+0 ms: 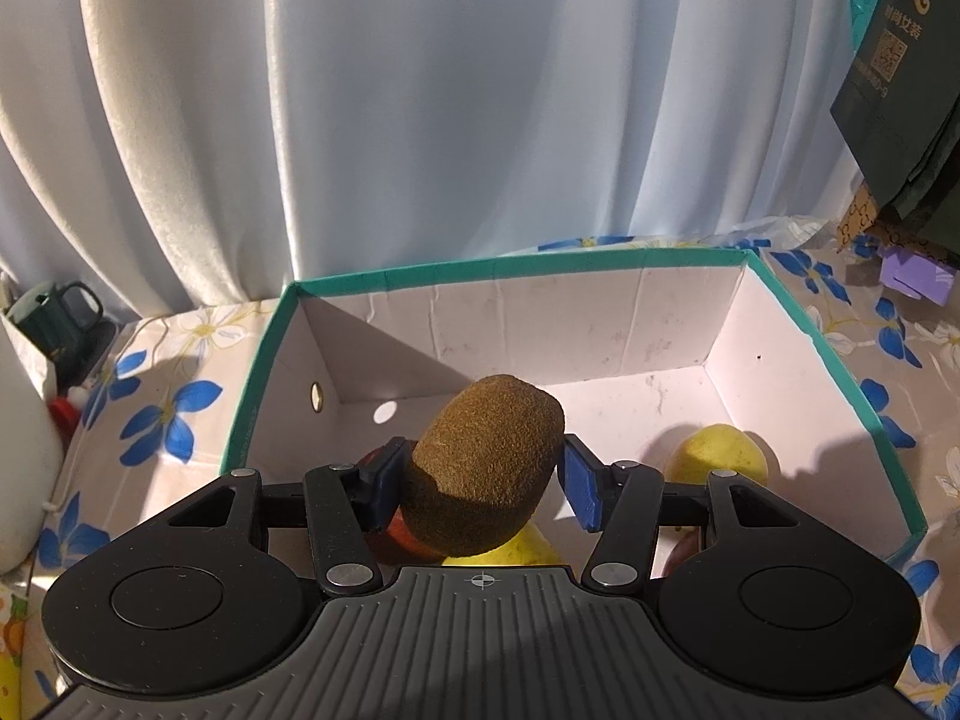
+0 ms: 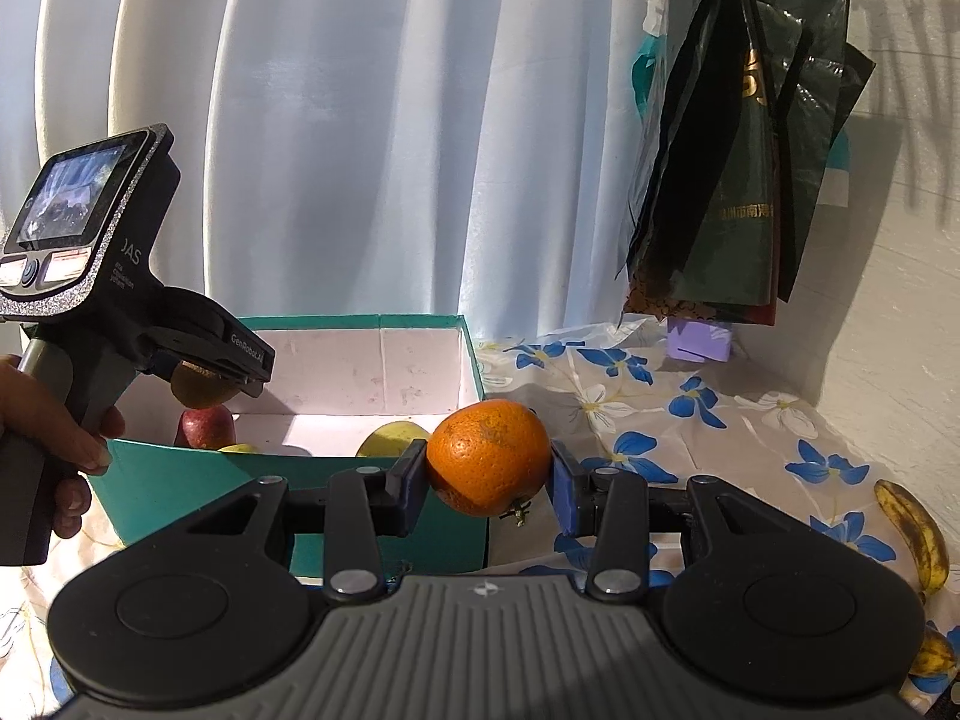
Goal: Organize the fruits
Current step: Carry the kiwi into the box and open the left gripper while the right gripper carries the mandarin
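Two grippers, both loaded: left gripper (image 1: 483, 474) is clamped on a fuzzy kiwi (image 1: 486, 468), hanging over the open teal box (image 1: 840, 372), with a yellow pear (image 1: 717, 456) and red apple (image 2: 204, 425) lying below it. Right gripper (image 2: 487, 471) pinches an orange (image 2: 489, 456) just outside the box's near corner; spotty banana (image 2: 915, 531) off to its right on the flowery tablecloth (image 2: 720, 420).

An open box (image 1: 606, 324) sits on a table (image 1: 174, 372) at the centre of the left wrist view, a curtain (image 1: 420, 108) behind it. A kiwi (image 1: 486, 468) hangs over the box between the left gripper (image 1: 483, 480), above a pear (image 1: 717, 456) lying inside at lower right. In the right wrist view, an orange (image 2: 489, 456) sits between the right gripper (image 2: 489, 480) at centre, before the box's right corner; a banana (image 2: 915, 531) lies on the table at the right edge.
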{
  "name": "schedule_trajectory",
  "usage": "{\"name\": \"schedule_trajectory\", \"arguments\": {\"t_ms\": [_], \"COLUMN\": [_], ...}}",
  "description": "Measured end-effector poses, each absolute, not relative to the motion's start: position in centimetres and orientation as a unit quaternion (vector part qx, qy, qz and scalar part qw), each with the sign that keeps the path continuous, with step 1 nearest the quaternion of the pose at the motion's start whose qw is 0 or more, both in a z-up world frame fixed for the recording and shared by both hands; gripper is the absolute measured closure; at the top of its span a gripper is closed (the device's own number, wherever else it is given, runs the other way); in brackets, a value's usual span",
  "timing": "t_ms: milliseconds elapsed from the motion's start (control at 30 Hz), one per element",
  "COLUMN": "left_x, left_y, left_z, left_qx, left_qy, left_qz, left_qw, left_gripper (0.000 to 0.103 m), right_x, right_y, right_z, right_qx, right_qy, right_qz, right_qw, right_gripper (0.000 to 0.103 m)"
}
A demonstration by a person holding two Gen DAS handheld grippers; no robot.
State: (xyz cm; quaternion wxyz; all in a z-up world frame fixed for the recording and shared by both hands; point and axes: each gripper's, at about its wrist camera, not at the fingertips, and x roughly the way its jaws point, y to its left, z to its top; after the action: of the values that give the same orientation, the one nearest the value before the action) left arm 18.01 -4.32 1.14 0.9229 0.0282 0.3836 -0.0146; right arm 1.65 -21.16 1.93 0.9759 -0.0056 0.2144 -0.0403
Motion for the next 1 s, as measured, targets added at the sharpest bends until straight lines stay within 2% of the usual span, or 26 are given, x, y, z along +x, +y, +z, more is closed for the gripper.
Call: {"name": "schedule_trajectory", "arguments": {"t_ms": [1000], "left_x": [20.5], "left_y": [-4.5], "left_z": [-1.0], "left_qx": [0.035], "left_qy": [0.408], "left_qz": [-0.013], "left_qw": [0.912], "left_gripper": [0.043], "right_x": [3.9], "right_y": [-20.8], "right_z": [1.6], "right_qx": [-0.004], "right_qy": [0.218], "right_qz": [-0.04], "right_qw": [0.975], "right_gripper": [0.062]}}
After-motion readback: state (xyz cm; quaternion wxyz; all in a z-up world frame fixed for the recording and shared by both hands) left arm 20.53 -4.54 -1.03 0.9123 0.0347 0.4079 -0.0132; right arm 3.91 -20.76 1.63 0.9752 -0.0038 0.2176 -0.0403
